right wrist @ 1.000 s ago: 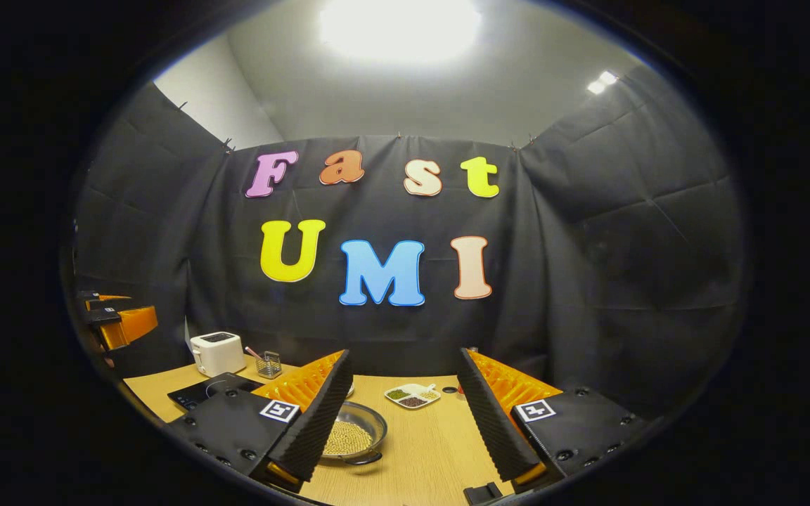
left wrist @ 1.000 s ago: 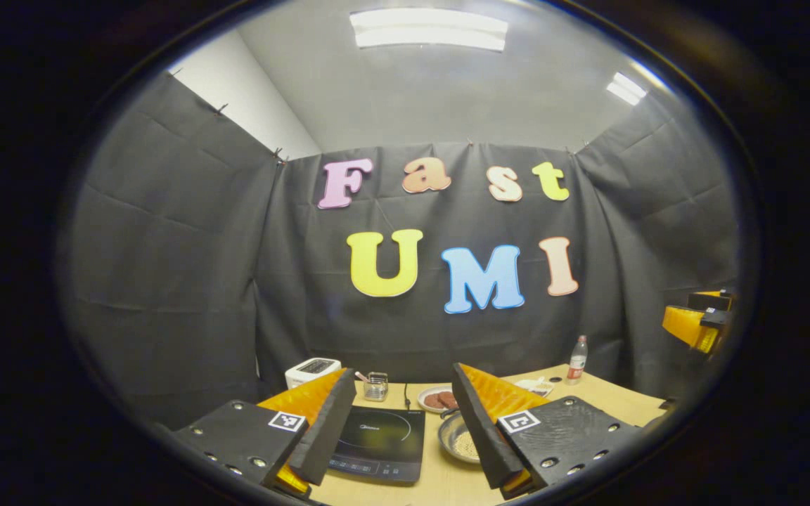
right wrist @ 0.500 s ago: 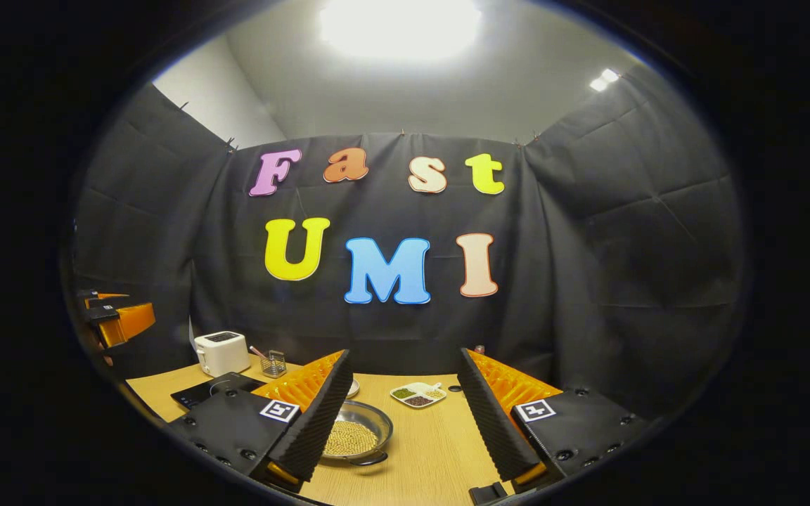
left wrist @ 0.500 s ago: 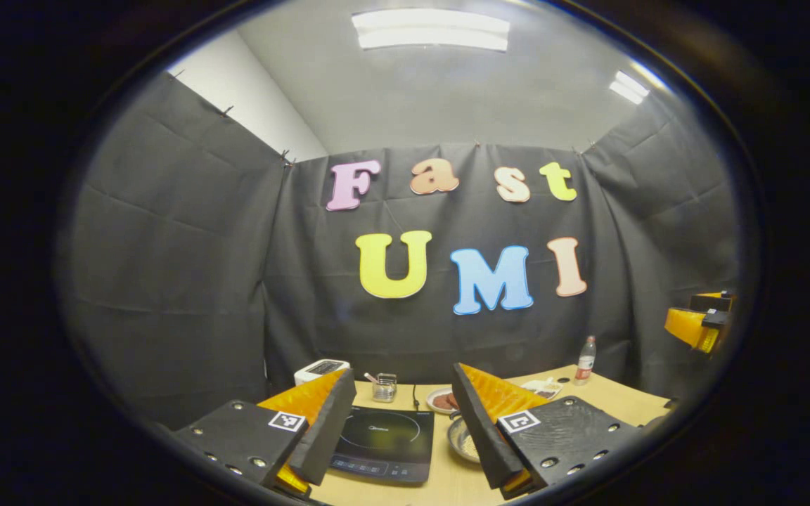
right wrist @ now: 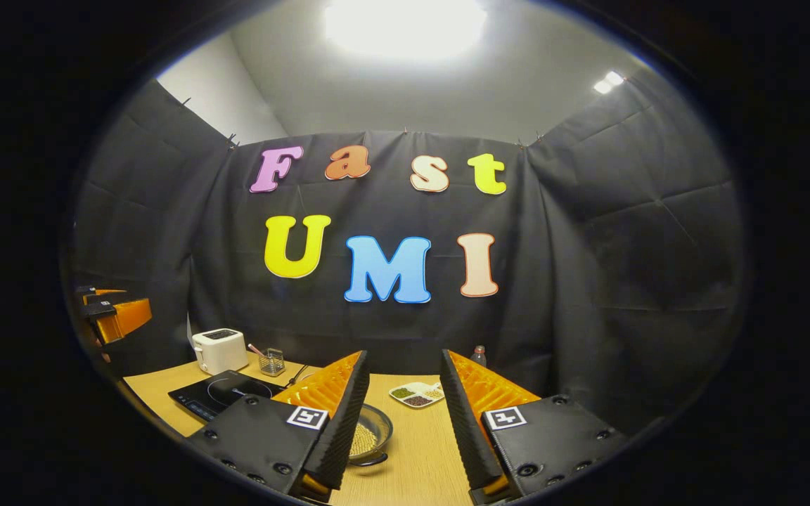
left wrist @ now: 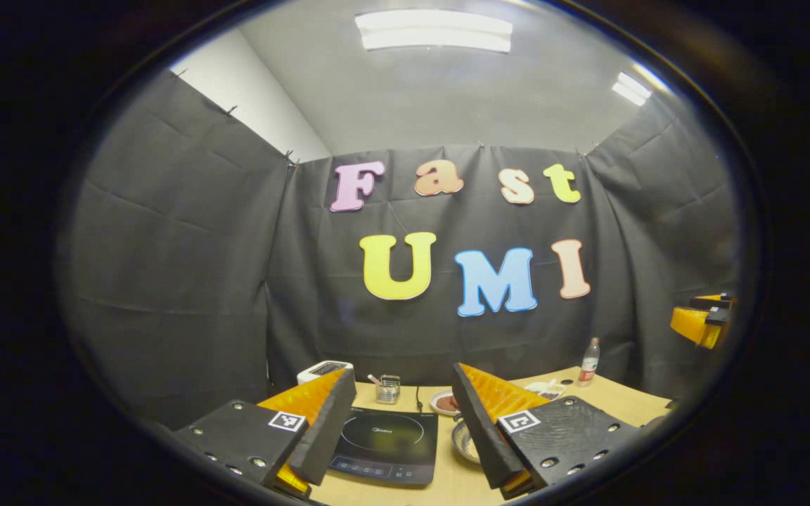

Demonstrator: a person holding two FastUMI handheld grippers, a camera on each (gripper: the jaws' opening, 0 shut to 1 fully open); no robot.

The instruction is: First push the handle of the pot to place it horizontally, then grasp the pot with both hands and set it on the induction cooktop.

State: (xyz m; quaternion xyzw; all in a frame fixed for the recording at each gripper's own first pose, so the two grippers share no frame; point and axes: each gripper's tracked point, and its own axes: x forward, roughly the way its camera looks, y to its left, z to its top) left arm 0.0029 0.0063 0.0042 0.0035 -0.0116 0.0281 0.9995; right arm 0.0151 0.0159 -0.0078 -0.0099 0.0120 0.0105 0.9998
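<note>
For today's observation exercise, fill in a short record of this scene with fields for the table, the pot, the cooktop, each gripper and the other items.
table: wooden top
pot: metal pot holding pale grains, on the table right of the cooktop
cooktop: black induction cooktop, nothing on it
left gripper: left gripper open, above the cooktop, holding nothing
right gripper: right gripper open, above the pot, holding nothing
other items: toaster, wire basket, divided dish, bottle
</note>
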